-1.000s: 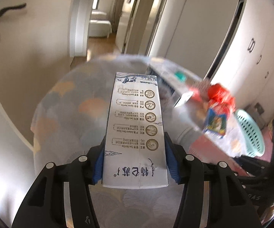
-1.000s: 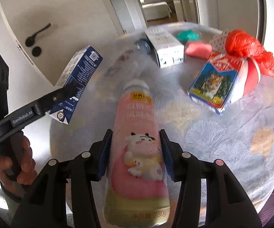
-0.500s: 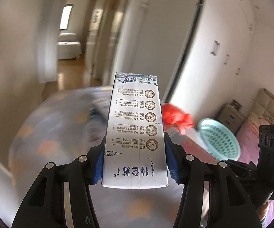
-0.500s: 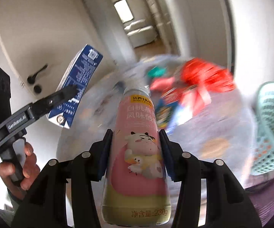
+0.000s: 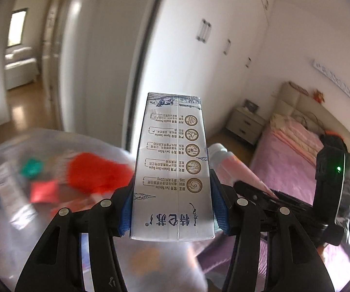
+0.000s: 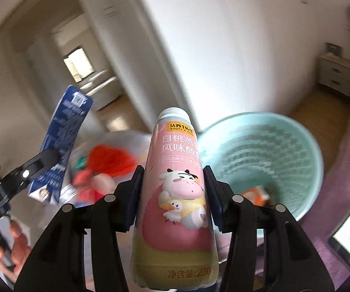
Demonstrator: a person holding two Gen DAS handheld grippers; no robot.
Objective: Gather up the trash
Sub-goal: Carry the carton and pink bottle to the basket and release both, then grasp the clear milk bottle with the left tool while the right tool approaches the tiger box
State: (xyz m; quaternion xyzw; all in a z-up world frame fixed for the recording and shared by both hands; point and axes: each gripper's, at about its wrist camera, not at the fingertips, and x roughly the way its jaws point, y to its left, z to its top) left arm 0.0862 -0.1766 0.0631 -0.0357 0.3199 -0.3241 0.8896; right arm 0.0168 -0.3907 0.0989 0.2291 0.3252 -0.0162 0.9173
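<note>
My left gripper (image 5: 173, 194) is shut on a white and blue milk carton (image 5: 172, 170), held lengthwise between its blue pads. In the right wrist view the same carton (image 6: 63, 141) shows at the left, in the other gripper. My right gripper (image 6: 173, 187) is shut on a pink yoghurt bottle (image 6: 175, 194) with a cartoon cow, cap pointing away. Its cap end (image 5: 220, 152) peeks out to the right of the carton in the left wrist view. A pale green mesh basket (image 6: 296, 146) lies just beyond and right of the bottle, with an orange scrap (image 6: 256, 193) inside.
A round table with a patterned cloth (image 5: 9, 146) carries a red plastic bag (image 5: 94, 172), a green lid (image 5: 30, 166), a pink packet (image 5: 43, 189) and a white box (image 5: 7, 185). A pink bed (image 5: 294, 150), a nightstand (image 5: 245, 124) and white wardrobes (image 5: 211, 48) stand to the right.
Both grippers have swung to the right, away from the table, each keeping its item. The green basket now fills the right wrist view; the bed has come into the left wrist view.
</note>
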